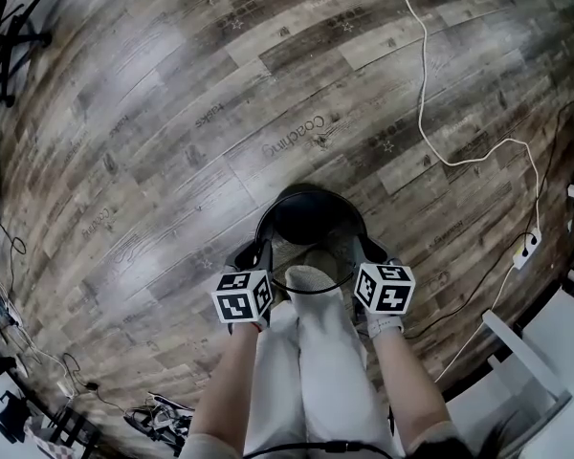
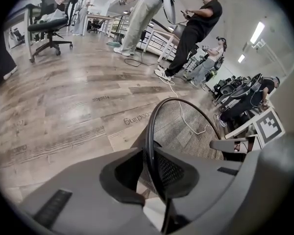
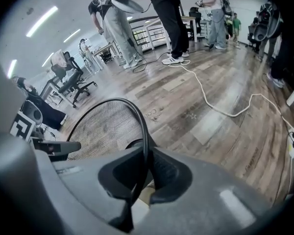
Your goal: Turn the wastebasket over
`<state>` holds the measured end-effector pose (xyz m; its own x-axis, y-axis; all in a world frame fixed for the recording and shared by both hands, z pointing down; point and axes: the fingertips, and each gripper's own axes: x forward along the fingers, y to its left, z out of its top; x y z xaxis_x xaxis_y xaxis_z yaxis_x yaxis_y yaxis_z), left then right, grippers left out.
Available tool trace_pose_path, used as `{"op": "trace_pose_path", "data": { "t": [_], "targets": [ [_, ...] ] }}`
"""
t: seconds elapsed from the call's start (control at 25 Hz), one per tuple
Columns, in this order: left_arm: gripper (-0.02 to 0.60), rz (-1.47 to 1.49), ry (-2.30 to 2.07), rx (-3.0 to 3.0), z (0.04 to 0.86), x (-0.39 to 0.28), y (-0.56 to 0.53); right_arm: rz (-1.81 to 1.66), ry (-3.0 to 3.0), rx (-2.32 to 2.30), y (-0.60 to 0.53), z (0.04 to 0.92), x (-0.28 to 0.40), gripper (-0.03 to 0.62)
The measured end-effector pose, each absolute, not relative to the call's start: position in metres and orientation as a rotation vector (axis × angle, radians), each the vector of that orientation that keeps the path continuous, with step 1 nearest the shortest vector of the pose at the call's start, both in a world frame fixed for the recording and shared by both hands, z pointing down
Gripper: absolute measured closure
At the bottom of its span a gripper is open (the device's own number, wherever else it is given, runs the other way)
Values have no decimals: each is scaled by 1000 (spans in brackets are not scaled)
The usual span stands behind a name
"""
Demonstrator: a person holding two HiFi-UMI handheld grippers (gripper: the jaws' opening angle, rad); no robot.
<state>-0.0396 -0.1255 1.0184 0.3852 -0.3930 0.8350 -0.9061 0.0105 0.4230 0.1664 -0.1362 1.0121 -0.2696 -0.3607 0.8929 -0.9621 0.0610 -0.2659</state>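
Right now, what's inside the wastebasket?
Nothing loose shows inside the wastebasket, only its mesh wall and dark bottom. The person's knees cover the near part, and the left tool and right tool grip the rim there.

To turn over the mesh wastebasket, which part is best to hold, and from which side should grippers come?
Take the thin rim of the wastebasket at two opposite sides, coming down from above. The rim is a stiff hoop that fits between jaws; the mesh wall is broad and curved. The left gripper and right gripper clamp it so.
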Motion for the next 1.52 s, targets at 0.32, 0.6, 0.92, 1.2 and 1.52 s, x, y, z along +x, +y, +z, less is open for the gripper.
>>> {"op": "trace_pose_path", "data": {
  "t": [0.32,0.6,0.92,1.2,1.52],
  "targets": [
    [526,613,-1182,1641,950,-42,-133,1216,-1720,1396,-134,946,164,571],
    [526,606,-1206,1659,876,-51,-129,1203,-1741,1407,-132,873,155,572],
    [525,589,-1227,1653,800,-57,-118,1192,-1765,1403,-126,797,149,572],
    [525,581,-1242,1659,734,-61,-111,1188,-1792,1392,-120,734,145,572],
    [525,581,-1248,1675,659,-64,-94,1176,-1815,1388,-107,657,142,571]
  ]
}}
